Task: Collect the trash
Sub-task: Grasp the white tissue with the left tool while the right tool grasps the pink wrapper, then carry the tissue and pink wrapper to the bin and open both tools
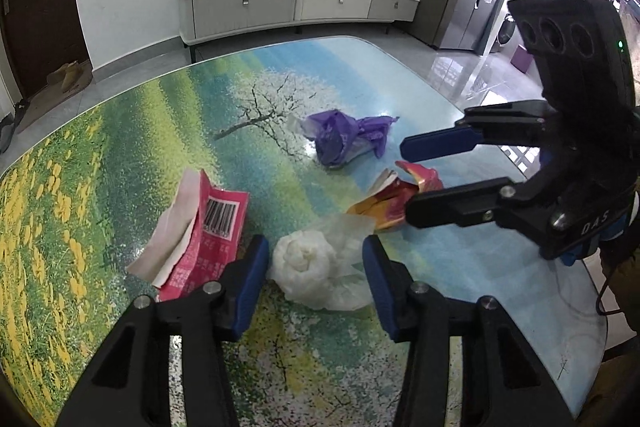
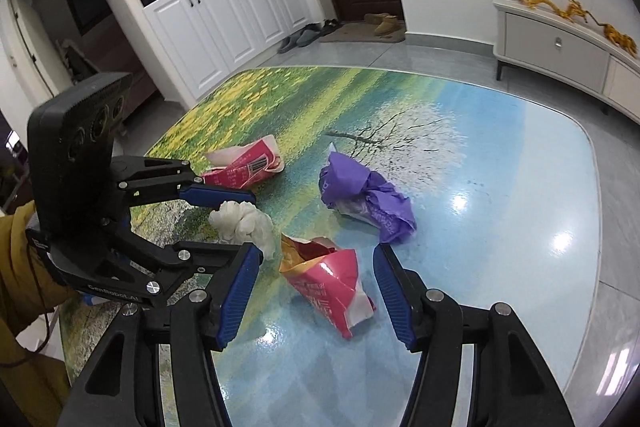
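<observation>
4 pieces of trash lie close together on the bench [image 1: 120, 155], whose top carries a printed meadow and tree. The left hand-held gripper [image 1: 316, 263] stands open around a white crumpled tissue [image 1: 308, 259]; its blue pads [image 1: 252, 283] sit on either side of the wad with gaps showing, so no grip is visible. Just beside it lies a torn pink packet with a barcode [image 1: 208, 227], its lower edge hidden behind the left finger. The right hand-held gripper [image 2: 316, 291] is open too, straddling a red and orange wrapper [image 2: 328, 279] without pressing it; in the left wrist view part of that wrapper is covered by the lower finger. A purple crumpled bag [image 1: 348, 139] rests further out, apart from both. Only a yellow sleeve [image 2: 20, 251] of the person shows, cut off at the frame edge
</observation>
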`<state>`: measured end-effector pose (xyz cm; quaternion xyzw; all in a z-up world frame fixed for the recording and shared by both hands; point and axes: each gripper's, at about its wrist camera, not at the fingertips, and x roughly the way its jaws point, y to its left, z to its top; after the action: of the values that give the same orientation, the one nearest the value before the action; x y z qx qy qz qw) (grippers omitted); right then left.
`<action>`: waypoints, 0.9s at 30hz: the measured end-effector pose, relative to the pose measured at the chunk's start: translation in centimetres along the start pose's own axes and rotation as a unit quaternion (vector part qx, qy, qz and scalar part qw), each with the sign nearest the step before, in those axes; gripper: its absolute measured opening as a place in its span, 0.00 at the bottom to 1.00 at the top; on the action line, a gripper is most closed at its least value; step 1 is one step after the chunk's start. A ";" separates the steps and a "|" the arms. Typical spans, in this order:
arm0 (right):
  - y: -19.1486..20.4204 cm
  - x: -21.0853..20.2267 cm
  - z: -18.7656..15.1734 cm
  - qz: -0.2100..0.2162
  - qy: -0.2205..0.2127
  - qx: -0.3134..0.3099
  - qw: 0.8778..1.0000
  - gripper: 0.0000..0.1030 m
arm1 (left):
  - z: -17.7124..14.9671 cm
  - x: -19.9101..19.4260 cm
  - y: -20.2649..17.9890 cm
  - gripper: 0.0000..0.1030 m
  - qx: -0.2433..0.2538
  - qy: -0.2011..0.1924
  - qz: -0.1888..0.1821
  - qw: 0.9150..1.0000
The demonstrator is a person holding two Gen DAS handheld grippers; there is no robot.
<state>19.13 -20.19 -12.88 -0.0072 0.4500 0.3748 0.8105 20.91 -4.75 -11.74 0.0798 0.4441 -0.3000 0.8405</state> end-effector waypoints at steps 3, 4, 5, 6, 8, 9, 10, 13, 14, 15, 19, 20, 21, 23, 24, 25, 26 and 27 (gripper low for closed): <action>0.2 0.5 0.1 0.005 0.010 -0.011 1.000 0.55 | -0.1 0.0 -0.1 0.39 0.002 -0.001 0.002 1.000; 0.3 0.6 0.0 0.004 0.015 -0.017 1.000 0.55 | -0.1 -0.1 0.0 0.35 0.001 -0.001 0.002 1.000; 0.4 0.7 -0.1 0.002 0.018 -0.020 1.000 0.55 | -0.1 -0.2 0.0 0.33 0.000 -0.001 0.003 1.000; 0.6 0.9 -0.1 0.000 0.023 -0.025 0.999 0.48 | -0.2 -0.3 0.1 0.28 -0.001 0.000 0.002 1.000; 0.8 1.1 -0.4 -0.003 0.030 -0.031 0.999 0.38 | -0.5 -0.5 0.2 0.24 -0.003 0.001 0.002 1.000; 0.9 1.1 -0.6 -0.005 0.028 -0.033 0.999 0.35 | -0.6 -0.6 0.1 0.22 -0.004 0.001 0.001 1.000; 1.0 1.0 -0.9 -0.007 0.028 -0.033 0.999 0.32 | -0.8 -0.8 0.2 0.20 -0.005 0.000 0.001 1.000; 1.1 0.5 -1.5 -0.015 0.023 -0.024 0.999 0.29 | -1.3 -1.4 0.0 0.16 -0.013 -0.004 0.002 1.000; 1.2 0.3 -1.8 -0.016 0.021 -0.020 0.999 0.29 | -1.4 -1.7 -0.1 0.16 -0.016 -0.005 0.002 1.000; 1.4 0.1 -2.0 -0.018 0.020 -0.016 1.000 0.28 | -1.6 -2.1 -0.3 0.16 -0.019 -0.008 0.002 1.000; 2.7 -1.8 -3.4 -0.021 0.010 -0.004 1.000 0.27 | -2.6 -4.3 -1.5 0.15 -0.020 -0.018 0.002 1.000; 3.0 -2.2 -3.6 -0.023 0.008 -0.002 1.000 0.27 | -2.8 -4.9 -1.8 0.15 -0.021 -0.021 0.002 1.000; 3.4 -2.7 -3.8 -0.024 0.005 -0.001 1.000 0.27 | -3.0 -5.6 -2.1 0.15 -0.021 -0.025 0.003 0.999; 4.5 -4.5 -4.4 -0.029 -0.006 0.003 1.000 0.27 | -3.6 -7.2 -2.8 0.15 -0.020 -0.033 0.005 0.999; 4.8 -5.0 -4.3 -0.031 -0.009 0.004 0.999 0.27 | -3.7 -7.9 -3.0 0.15 -0.019 -0.037 0.007 0.999; 5.4 -5.9 -4.5 -0.035 -0.015 0.004 0.999 0.26 | -3.9 -8.7 -3.3 0.15 -0.018 -0.042 0.009 0.999; 6.0 -7.0 -4.7 -0.039 -0.022 0.002 0.999 0.26 | -4.2 -10.0 -3.7 0.15 -0.018 -0.051 0.013 0.998; 6.8 -8.3 -5.0 -0.046 -0.030 0.001 0.999 0.26 | -4.3 -11.1 -3.9 0.15 -0.017 -0.059 0.016 0.998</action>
<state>8.76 -22.03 -7.51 -0.0161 0.4249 0.3371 0.8400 10.89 -1.39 -4.99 0.0547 0.3977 -0.2832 0.8710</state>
